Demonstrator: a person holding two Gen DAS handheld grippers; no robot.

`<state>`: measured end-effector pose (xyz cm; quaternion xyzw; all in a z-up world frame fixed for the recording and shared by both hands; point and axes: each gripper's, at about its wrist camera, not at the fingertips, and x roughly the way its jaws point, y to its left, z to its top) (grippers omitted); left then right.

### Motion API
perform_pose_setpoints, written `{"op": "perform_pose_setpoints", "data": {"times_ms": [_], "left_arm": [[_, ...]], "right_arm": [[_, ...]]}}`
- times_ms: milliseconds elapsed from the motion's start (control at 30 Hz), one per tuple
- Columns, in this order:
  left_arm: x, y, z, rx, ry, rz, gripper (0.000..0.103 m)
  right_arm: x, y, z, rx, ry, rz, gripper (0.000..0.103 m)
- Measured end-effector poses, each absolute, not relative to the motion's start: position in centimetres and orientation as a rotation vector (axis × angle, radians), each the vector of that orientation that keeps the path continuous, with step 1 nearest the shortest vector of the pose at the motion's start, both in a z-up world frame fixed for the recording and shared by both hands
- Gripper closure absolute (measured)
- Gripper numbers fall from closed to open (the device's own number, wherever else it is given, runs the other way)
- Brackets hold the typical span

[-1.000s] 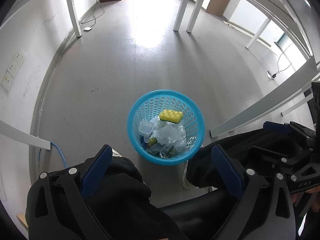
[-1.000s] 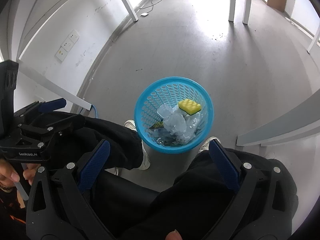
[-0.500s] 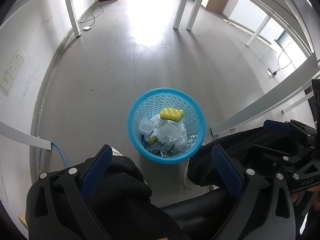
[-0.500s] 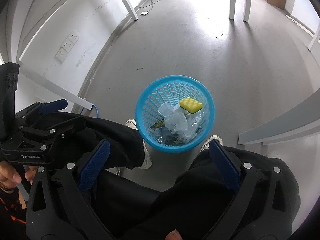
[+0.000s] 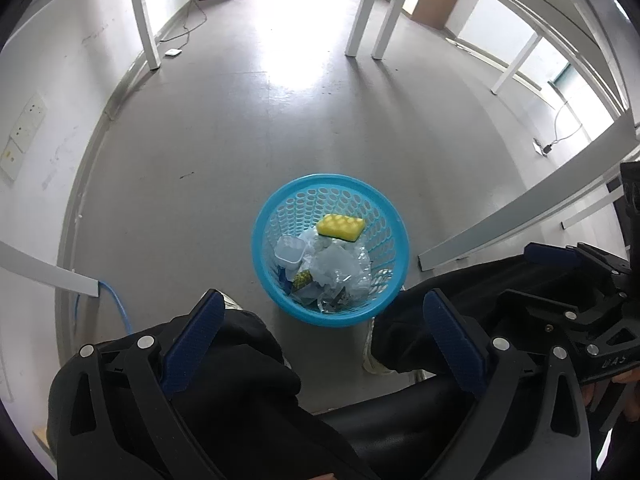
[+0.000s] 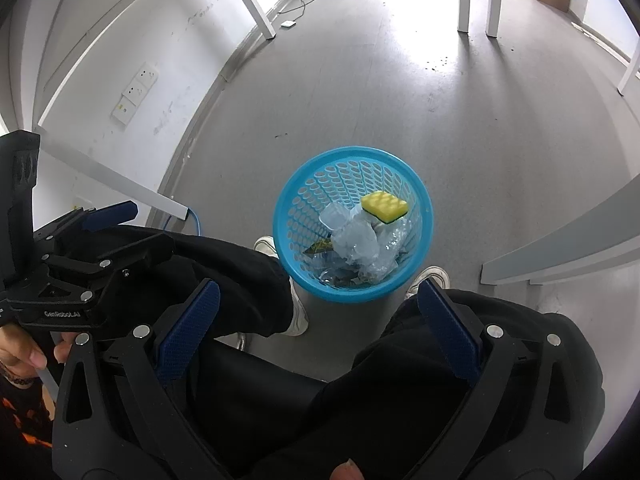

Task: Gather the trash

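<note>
A blue basket of collected trash is seen on the floor between the seated person's shoes, just ahead of and below both hand-held grippers, topped by a yellow sponge whose long axis runs left to right. The left hand-held gripper and the right hand-held gripper are held wide and empty, neither clearly nearer. Bare floor is left open beyond the far rim, with white legs well apart.

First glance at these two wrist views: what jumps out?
The bright blue basket on the grey floor, between the seated person's shoes, draws the eye first. Next comes the yellow sponge lying on top of crumpled clear plastic and a small clear cup inside it. Both tongs, left and right, hang open and empty above the person's black-trousered knees.
</note>
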<state>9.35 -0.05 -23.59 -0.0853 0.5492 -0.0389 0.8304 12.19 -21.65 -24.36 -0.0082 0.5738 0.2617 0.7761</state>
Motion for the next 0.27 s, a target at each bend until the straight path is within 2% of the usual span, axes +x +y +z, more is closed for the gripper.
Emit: {"op": "perform_pose_setpoints", "data": {"times_ms": [267], "left_arm": [[9.58, -0.08, -23.72, -0.178, 1.172, -0.089, 0.006]], "right_arm": [[12.21, -21.66, -24.35, -0.023, 1.24, 0.567, 0.008]]}}
